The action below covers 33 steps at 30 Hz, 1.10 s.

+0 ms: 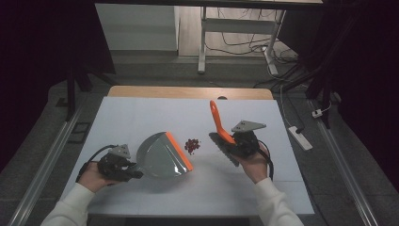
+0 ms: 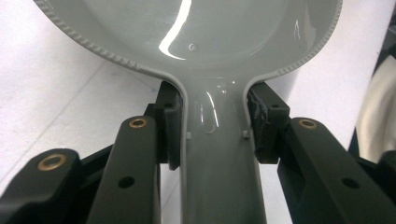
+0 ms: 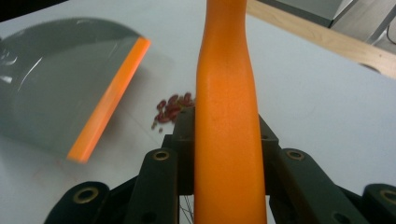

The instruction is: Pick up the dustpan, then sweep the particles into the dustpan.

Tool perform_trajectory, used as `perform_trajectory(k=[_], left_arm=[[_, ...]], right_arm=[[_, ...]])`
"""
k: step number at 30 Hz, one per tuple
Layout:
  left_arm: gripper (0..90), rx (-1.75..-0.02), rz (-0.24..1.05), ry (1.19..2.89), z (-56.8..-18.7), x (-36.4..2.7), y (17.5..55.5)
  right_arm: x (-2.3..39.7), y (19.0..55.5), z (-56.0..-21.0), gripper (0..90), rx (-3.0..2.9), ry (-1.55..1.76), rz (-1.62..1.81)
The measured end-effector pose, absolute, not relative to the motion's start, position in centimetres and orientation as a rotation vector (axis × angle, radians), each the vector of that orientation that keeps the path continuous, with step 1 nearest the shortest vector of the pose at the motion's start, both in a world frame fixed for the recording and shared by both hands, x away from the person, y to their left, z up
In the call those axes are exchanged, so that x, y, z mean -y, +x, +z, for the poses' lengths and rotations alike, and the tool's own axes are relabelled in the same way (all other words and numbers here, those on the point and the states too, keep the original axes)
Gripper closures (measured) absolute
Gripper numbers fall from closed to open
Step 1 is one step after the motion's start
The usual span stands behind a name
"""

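A: The left tool (image 1: 123, 165) is clamped on the handle of the grey dustpan (image 1: 162, 155); in the left gripper view its pads (image 2: 172, 135) press both sides of that handle. The pan sits near the front left of the white surface (image 1: 141, 117), its orange lip (image 1: 179, 150) facing right.

B: And the right tool (image 1: 237, 141)?

A: Closed tight on the orange handle of the brush (image 1: 221, 129), which sticks up and away from the hand. The dark bristles (image 1: 225, 148) seem to hang just off the surface, though I can't tell whether they touch it.

B: Where's the mess?

A: A small heap of dark red bits (image 1: 192, 145) lies between the pan's lip and the brush, just beside the lip.

B: So the risk?

A: A few, I'd say. The brush is on the far side of the heap, so a quick or hard stroke could flick the bits past the pan's corners. If the lip isn't flat on the surface, they may slide under it. And pushing with the brush could shove the pan back, since the handle could twist between the pads.
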<state>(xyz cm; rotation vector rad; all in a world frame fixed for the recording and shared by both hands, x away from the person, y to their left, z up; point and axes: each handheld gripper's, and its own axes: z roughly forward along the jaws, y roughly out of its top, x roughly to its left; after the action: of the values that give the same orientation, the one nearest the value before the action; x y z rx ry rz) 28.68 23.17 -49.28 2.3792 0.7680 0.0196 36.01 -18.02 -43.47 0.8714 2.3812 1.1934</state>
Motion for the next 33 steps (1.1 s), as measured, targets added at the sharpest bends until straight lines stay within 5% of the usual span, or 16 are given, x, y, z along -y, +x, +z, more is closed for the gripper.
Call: perform_trajectory(k=[33], left_arm=[[61.4, -0.766, -0.026, 2.458, -50.3, -20.8, 29.4]], right_arm=[[13.8, 41.4, -45.7, 70.4, -2.461, 0.890, 1.106]])
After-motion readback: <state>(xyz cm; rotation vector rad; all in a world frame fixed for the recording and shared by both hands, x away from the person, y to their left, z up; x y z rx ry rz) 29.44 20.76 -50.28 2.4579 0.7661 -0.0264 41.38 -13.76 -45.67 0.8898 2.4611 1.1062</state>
